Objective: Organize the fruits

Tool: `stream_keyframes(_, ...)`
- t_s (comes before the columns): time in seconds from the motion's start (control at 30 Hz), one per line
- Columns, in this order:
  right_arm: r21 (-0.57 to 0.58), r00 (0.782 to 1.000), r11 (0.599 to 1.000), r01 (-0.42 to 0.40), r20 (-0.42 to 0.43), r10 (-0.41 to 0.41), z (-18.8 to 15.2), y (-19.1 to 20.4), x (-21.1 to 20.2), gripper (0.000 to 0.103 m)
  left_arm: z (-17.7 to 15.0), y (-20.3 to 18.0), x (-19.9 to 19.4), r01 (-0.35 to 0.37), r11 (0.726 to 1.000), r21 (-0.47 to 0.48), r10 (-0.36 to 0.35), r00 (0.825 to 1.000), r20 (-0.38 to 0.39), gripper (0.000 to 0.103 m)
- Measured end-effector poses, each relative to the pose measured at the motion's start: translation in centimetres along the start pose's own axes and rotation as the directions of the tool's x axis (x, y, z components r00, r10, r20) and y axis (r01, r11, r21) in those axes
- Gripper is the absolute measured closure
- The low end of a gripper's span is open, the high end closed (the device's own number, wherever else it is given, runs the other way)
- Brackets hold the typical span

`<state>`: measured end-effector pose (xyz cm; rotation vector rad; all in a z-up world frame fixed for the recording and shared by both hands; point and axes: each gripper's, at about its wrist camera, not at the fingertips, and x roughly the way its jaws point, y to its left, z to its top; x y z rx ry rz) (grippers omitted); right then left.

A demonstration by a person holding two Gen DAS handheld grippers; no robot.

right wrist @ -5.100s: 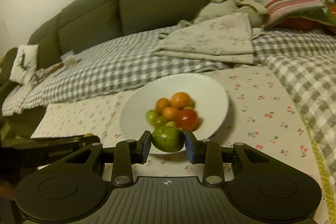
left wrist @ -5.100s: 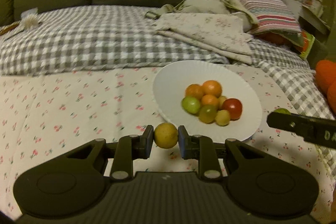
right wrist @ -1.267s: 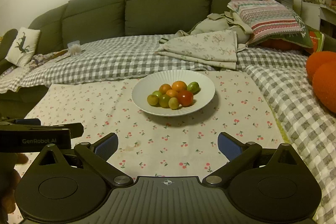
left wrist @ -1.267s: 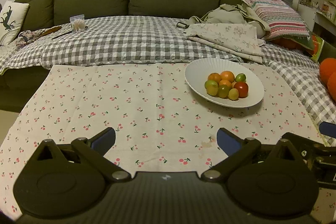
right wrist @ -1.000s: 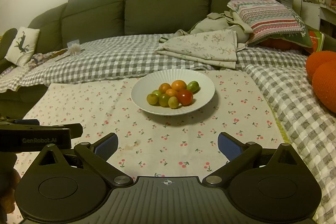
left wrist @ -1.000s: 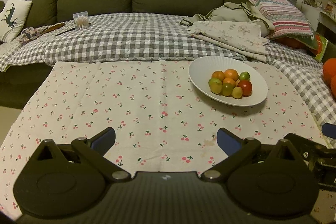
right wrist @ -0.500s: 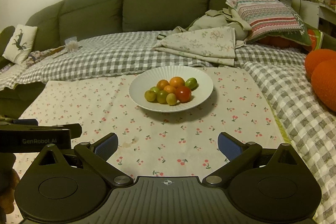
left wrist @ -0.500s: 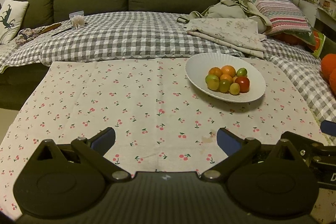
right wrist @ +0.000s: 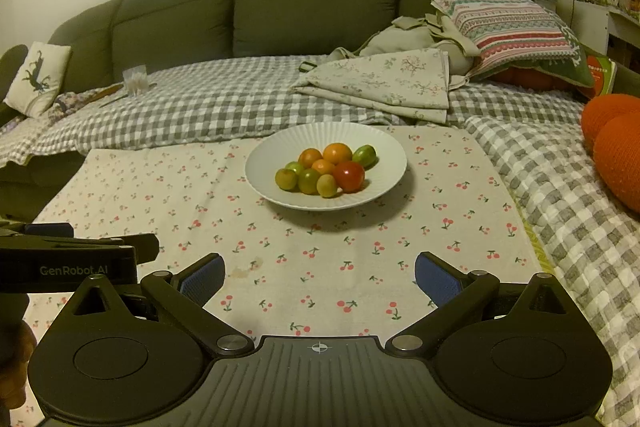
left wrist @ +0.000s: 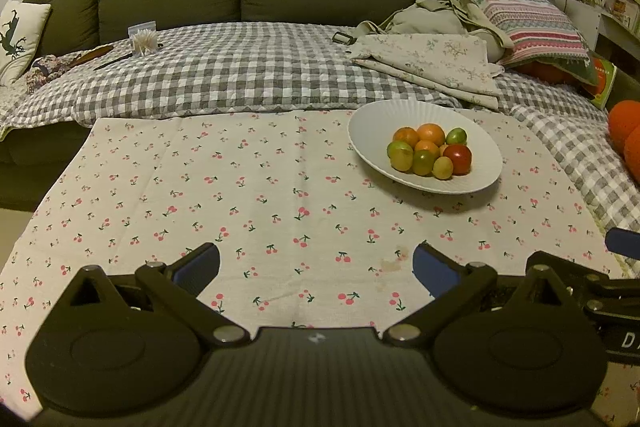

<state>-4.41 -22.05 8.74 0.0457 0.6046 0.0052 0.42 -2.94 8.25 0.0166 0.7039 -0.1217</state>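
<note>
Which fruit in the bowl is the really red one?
The red tomato, at the pile's front right in the white bowl. It is the only deep red fruit; the rest are orange, green or yellowish.

One white plate (right wrist: pixel 384 151); nine fruits: three orange (right wrist: pixel 337 152), five green-yellow (right wrist: pixel 309 181), one red (right wrist: pixel 349 176).
</note>
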Motion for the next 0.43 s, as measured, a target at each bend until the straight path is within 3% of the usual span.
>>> stream_keyframes(0.43, 0.0, 1.0, 1.0, 0.001, -0.001, -0.001, -0.01, 0.05, 0.01, 0.001, -0.11, 0.03, 0.12, 0.001, 1.0, -0.005, -0.001, 1.0, -0.004, 0.001)
